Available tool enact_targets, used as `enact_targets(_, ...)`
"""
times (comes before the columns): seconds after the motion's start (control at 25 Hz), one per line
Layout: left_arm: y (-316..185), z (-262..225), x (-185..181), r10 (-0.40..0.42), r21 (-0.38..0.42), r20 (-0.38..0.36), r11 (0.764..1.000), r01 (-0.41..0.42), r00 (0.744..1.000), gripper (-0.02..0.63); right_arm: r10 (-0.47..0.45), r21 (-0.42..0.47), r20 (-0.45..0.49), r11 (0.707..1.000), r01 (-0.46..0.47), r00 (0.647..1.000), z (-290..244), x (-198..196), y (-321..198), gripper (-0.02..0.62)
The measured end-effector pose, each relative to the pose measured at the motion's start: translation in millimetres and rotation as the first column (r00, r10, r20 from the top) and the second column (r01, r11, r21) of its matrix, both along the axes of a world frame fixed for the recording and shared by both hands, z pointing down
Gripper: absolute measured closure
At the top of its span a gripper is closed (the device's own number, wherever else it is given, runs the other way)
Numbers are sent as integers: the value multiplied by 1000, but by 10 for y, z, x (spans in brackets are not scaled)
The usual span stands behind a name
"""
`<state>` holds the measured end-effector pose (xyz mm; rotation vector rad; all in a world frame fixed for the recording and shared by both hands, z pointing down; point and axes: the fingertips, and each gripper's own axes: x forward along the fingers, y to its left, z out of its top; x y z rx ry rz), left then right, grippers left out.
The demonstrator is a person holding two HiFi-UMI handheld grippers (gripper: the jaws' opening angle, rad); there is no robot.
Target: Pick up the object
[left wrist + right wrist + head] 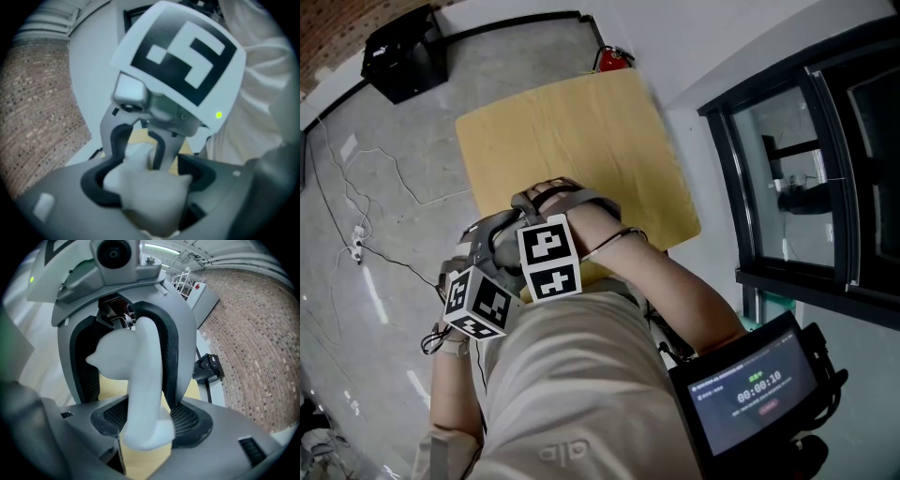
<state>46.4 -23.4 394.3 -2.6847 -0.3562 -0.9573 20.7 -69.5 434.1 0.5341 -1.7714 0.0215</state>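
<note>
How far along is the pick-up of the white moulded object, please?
Done: the white moulded plastic object is off the light wooden table, which shows beneath it. In hand: the right gripper and left gripper both look closed on it, facing each other. Left: apparently only holding it steady or passing it to one gripper.

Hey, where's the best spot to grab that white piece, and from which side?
On the white piece, likely the slim stem, with pads on its two smooth sides, coming in from the foot end. The stem is narrow and even, while the top bulges out into a point.
</note>
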Motion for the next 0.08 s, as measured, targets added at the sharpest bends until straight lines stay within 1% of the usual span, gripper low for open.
enact_targets(0.08, -3, 6, 34, 1, -1, 0, 1000, -1, 1000, 249, 1, 0, 2, 1000, -1, 1000, 7, 34, -4, 321)
